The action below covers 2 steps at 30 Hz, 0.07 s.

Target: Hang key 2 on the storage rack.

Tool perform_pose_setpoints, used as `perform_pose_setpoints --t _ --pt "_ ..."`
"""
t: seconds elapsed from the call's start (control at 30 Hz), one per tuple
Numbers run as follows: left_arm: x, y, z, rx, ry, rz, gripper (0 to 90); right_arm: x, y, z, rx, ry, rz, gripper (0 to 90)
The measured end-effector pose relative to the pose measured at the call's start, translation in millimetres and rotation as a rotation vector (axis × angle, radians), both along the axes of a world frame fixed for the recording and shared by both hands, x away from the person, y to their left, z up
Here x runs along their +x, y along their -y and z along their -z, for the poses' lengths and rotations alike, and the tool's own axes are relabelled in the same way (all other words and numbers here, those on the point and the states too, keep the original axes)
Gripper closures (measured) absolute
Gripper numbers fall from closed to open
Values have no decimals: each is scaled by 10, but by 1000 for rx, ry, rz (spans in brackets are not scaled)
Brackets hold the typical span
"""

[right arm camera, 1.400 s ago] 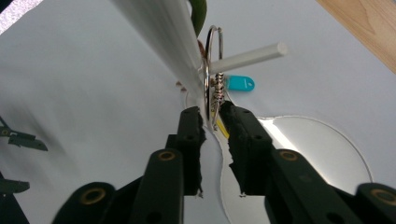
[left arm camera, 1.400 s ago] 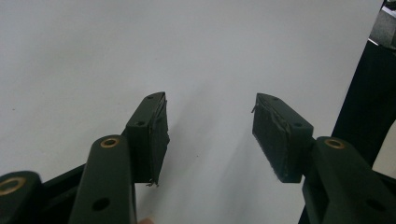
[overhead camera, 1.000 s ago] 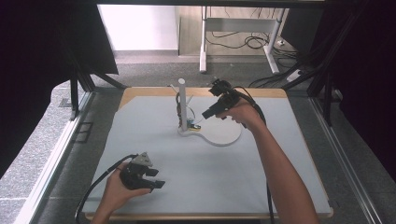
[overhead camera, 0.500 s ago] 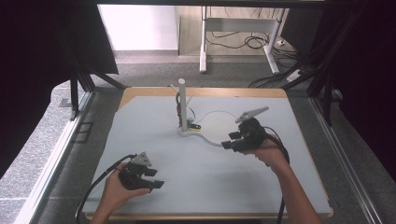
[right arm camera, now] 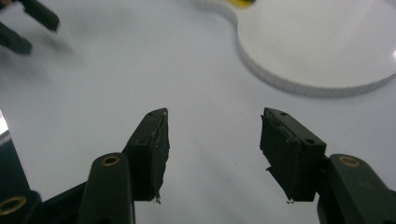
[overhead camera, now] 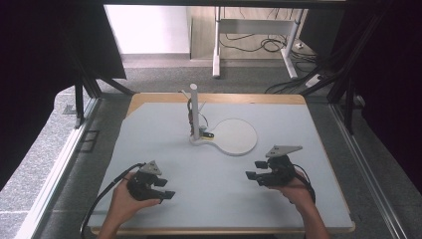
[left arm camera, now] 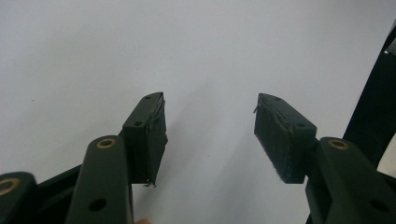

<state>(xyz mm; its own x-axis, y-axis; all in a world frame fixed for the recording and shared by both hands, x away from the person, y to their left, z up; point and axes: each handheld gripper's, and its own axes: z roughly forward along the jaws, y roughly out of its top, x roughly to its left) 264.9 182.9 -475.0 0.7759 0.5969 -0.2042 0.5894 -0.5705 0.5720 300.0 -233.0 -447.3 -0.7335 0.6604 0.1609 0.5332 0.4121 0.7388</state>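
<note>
A white stand point(overhead camera: 194, 110) with an upright post rises from the mat's far middle, and its flat round disc point(overhead camera: 235, 136) lies to the right. A thin dark cord hangs down the post to a small yellow-and-black piece point(overhead camera: 206, 134) at the base. My left gripper point(overhead camera: 165, 188) rests near the front left, open, with nothing between its pads point(left arm camera: 152, 135). My right gripper point(overhead camera: 254, 169) sits at the front right, open and empty, apart from the disc. In the right gripper view its pads point(right arm camera: 154, 149) frame bare mat, with the disc point(right arm camera: 317, 46) ahead to the right.
The pale mat point(overhead camera: 149, 134) lies on a wooden board with its edge point(overhead camera: 224, 231) near me. Black frame struts point(overhead camera: 79, 102) stand at both sides. Desk legs and floor cables point(overhead camera: 259, 45) lie beyond the table. The other gripper point(right arm camera: 28, 23) shows blurred at upper left.
My right gripper has drawn back from the post, across the disc, to the front right of the mat. The left gripper has stayed put.
</note>
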Motion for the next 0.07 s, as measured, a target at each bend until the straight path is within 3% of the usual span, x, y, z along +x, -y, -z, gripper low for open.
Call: perform_pose_setpoints --t 0.07 --pt "2 -10 -4 -2 0 -3 433 -36 34 -28 11 27 17 404"
